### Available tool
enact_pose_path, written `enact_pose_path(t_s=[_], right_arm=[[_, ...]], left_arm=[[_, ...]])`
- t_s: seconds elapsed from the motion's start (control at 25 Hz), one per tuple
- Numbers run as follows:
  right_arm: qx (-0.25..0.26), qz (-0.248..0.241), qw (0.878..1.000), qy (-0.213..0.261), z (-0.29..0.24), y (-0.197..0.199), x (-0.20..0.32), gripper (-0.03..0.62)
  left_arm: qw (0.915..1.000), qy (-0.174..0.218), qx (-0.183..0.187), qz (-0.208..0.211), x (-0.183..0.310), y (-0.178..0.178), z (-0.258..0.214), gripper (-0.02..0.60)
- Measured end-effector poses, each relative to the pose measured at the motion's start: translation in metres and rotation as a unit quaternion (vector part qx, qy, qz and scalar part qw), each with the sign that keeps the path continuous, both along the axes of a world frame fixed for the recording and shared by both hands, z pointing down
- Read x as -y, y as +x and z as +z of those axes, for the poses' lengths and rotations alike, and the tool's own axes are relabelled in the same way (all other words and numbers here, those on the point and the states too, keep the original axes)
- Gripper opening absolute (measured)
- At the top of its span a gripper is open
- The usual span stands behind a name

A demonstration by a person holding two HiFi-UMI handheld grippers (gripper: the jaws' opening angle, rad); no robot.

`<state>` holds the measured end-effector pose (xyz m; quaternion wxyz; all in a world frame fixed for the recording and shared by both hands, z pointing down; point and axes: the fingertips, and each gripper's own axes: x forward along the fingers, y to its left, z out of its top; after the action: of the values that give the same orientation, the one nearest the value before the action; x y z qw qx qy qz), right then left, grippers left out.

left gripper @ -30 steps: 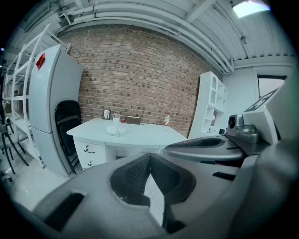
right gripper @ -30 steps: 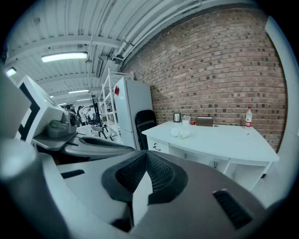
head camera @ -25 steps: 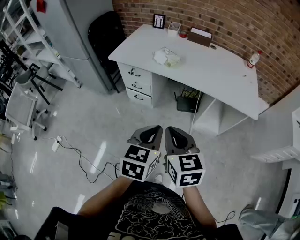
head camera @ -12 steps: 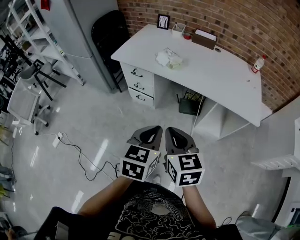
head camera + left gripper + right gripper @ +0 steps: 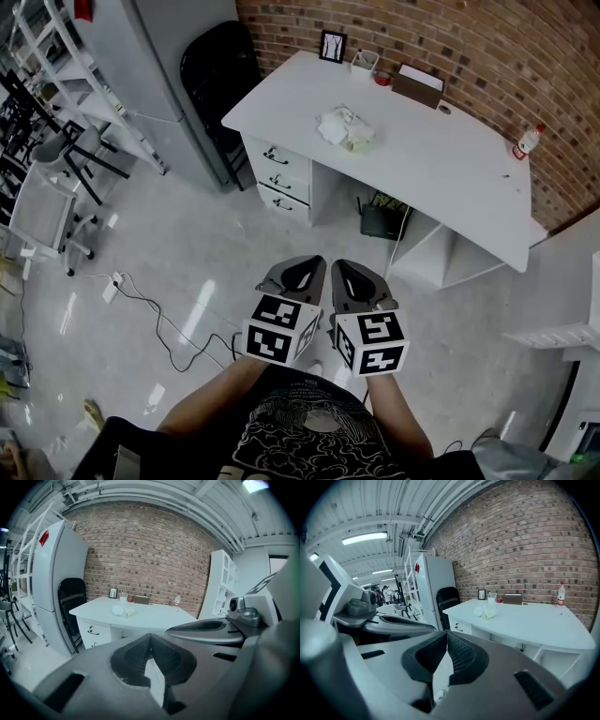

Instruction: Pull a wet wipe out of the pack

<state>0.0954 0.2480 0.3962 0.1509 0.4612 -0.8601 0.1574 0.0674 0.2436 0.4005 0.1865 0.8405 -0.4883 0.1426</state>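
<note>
While I stand well off desk (image 5: pixel 441 155), wipe pack (image 5: pixel 347 129) beyond reach: left gripper (image 5: pixel 302 272), right gripper (image 5: pixel 350 275) side by side, jaws pressed together, empty; carry posture, I judge.

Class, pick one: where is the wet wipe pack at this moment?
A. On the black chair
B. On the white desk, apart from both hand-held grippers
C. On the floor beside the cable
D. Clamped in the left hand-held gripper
B: the wet wipe pack lies on the white desk, while the left hand-held gripper and the right hand-held gripper are shut on nothing, close to the person's body.
</note>
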Motion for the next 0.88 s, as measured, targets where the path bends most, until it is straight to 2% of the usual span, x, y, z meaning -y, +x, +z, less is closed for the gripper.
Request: enact_pose_path(t_s=[0.32, 0.88], right_arm=[[-0.004, 0.021, 1.000, -0.011, 0.002, -0.025, 0.067, 0.018], [-0.032, 0.054, 0.998, -0.022, -0.005, -0.085, 0.174, 0.018]], left_arm=[[0.9995, -0.016, -0.007, 0.024, 0.069, -0.023, 0.005, 0.012], [0.9974, -0.020, -0.028, 0.062, 0.181, -0.078, -0.003, 0.012]])
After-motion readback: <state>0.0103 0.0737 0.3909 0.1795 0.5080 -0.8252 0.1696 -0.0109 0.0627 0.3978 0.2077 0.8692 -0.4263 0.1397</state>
